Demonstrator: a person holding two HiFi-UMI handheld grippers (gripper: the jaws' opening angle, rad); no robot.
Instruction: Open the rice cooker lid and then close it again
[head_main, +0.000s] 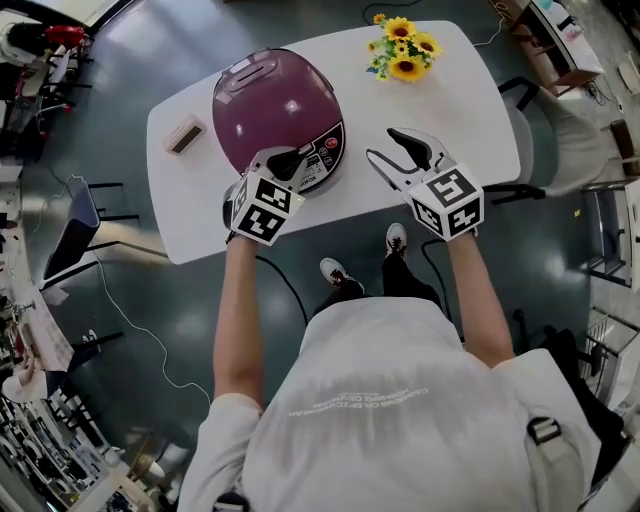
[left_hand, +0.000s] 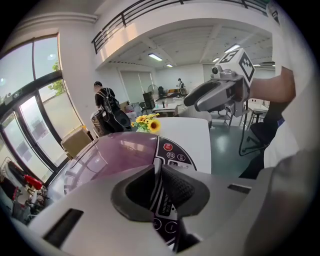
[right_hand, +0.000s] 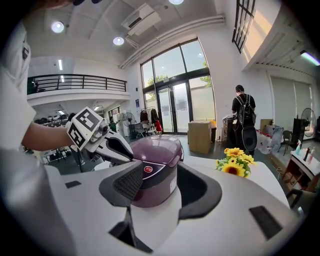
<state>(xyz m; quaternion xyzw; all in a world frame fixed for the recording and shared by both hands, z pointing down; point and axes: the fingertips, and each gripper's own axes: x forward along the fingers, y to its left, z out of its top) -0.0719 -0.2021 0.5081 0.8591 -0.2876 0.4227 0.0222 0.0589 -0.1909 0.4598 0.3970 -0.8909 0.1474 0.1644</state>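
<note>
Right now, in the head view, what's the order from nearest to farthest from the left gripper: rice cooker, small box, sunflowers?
1. Rice cooker: just ahead of the left gripper, at its tips.
2. Small box: off to the left of the cooker.
3. Sunflowers: far right, beyond the cooker.

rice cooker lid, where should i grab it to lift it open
Probably the front lip of the lid, just above the control panel, coming from the person's side: its top is smooth and too wide for jaws, and the hinge seems to sit at the far side.
</note>
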